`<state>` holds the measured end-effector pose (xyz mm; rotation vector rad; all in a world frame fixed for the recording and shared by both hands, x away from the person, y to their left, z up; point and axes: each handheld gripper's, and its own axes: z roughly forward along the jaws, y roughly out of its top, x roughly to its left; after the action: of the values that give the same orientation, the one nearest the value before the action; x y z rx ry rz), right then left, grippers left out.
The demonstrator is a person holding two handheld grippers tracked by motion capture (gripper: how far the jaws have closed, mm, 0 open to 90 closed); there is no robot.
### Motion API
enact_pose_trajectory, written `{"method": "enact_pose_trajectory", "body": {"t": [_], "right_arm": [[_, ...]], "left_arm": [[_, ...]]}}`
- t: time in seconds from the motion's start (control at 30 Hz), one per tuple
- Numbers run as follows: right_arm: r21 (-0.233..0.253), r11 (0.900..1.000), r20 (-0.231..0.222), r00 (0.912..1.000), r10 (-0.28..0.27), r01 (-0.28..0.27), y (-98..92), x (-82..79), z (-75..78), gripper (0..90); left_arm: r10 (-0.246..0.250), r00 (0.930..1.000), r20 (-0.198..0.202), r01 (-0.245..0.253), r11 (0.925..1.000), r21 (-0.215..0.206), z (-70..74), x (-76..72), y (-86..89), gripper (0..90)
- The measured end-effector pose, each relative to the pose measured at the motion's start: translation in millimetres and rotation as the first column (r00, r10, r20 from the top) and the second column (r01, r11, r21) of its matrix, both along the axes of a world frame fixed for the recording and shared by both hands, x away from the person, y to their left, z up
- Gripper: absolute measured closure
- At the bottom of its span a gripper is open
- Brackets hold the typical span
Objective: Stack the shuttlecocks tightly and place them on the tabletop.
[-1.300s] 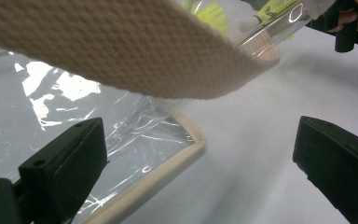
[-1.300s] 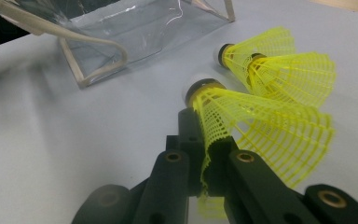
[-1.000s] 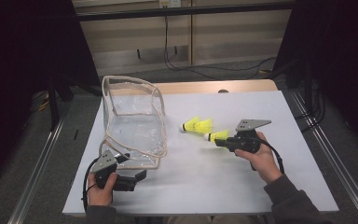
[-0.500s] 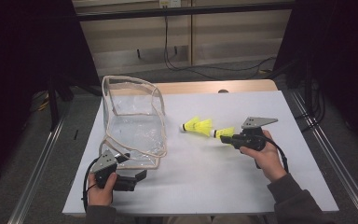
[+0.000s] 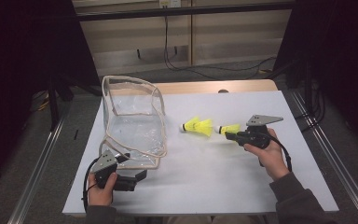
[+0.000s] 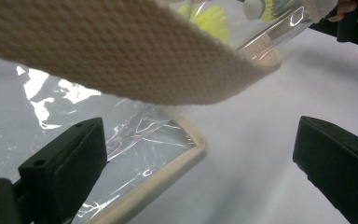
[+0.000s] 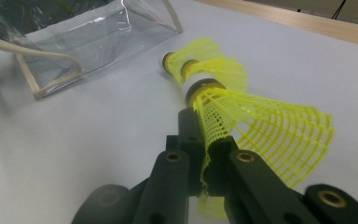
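A clear plastic bag with beige trim stands open at the table's left. One yellow shuttlecock lies on the white table to its right. My right gripper is shut on the skirt of a second yellow shuttlecock, whose cork points toward the first shuttlecock and the bag. My left gripper sits at the bag's near corner. Its jaws stand wide open around the bag's bottom trim without touching it, and the beige strap hangs just above.
The white table board has bare room in front of and between the hands. A wooden strip runs along its far edge. Metal rails flank the table, and cables lie on the floor beyond it.
My right gripper has shifted slightly right and away from me with the shuttlecock held in it. The left gripper, the bag and the loose shuttlecock have stayed put.
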<state>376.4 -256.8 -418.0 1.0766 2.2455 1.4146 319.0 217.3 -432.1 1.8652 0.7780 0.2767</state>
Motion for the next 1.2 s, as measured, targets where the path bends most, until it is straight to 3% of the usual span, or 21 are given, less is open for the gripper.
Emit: {"method": "enact_pose_trajectory", "body": {"t": [0.6, 1.2], "right_arm": [[-0.019, 1.0, -0.005, 0.9997, -0.024, 0.024, -3.5, 6.4, -3.7, 88.5], [-0.049, 0.998, -0.016, 0.9995, -0.028, 0.027, 9.7, 15.1, -9.6, 88.5]], "left_arm": [[0.001, 1.0, 0.007, -0.001, 1.0, -0.004, 0.7, -0.3, -0.7, 2.7], [0.005, 1.0, 0.004, -0.005, 1.0, -0.003, 0.3, -0.5, 0.4, 2.7]]}}
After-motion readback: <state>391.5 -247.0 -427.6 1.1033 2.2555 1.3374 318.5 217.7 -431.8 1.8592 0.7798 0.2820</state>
